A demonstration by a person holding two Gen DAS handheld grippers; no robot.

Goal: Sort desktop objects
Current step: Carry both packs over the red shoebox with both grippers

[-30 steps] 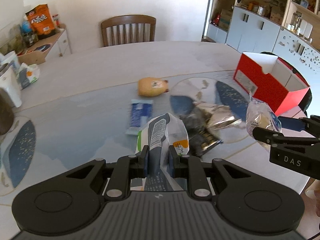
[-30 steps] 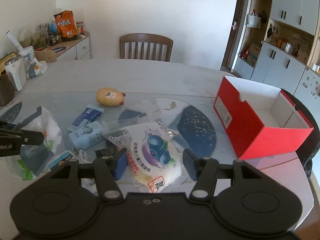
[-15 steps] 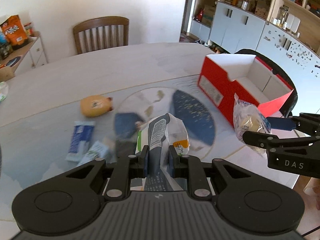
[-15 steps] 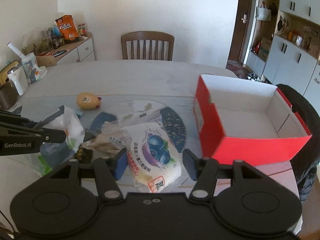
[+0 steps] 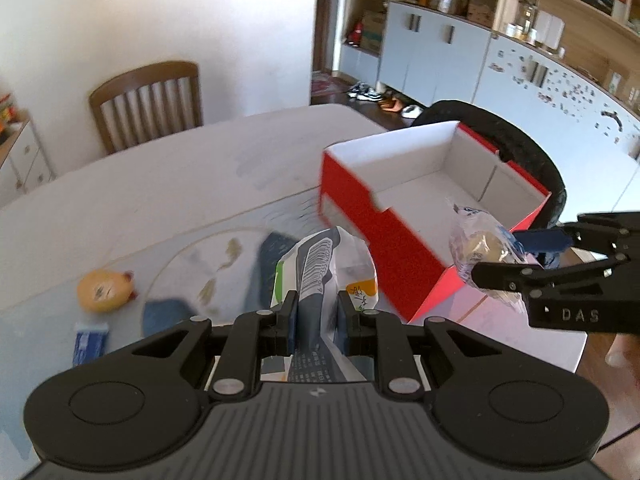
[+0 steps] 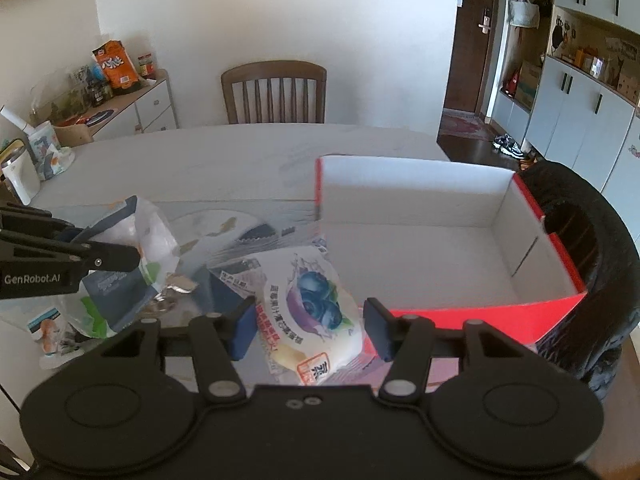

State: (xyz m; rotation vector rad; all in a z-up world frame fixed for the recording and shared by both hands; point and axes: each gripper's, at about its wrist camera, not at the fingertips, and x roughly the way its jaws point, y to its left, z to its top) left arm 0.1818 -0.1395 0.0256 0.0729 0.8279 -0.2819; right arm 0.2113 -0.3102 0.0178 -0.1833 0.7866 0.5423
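Red box [image 6: 472, 316] nearer now (both packets aloft)

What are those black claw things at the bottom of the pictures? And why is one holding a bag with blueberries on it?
Those black claws are grippers, a bit like big tongs, and a person holds one in each hand. Each has a small camera that looks out along its two fingers, so each picture is what one claw sees.

In the left claw's picture, the left gripper is pinched shut on a white and grey snack bag. In the right claw's picture, the right gripper has the blueberry bun packet between its jaws, which are closing a little.

Ahead is an open red box with nothing in it. It stands on the table. A yellow toy and a small blue packet lie there too. The job is tidying, so the bags are probably going into the box.
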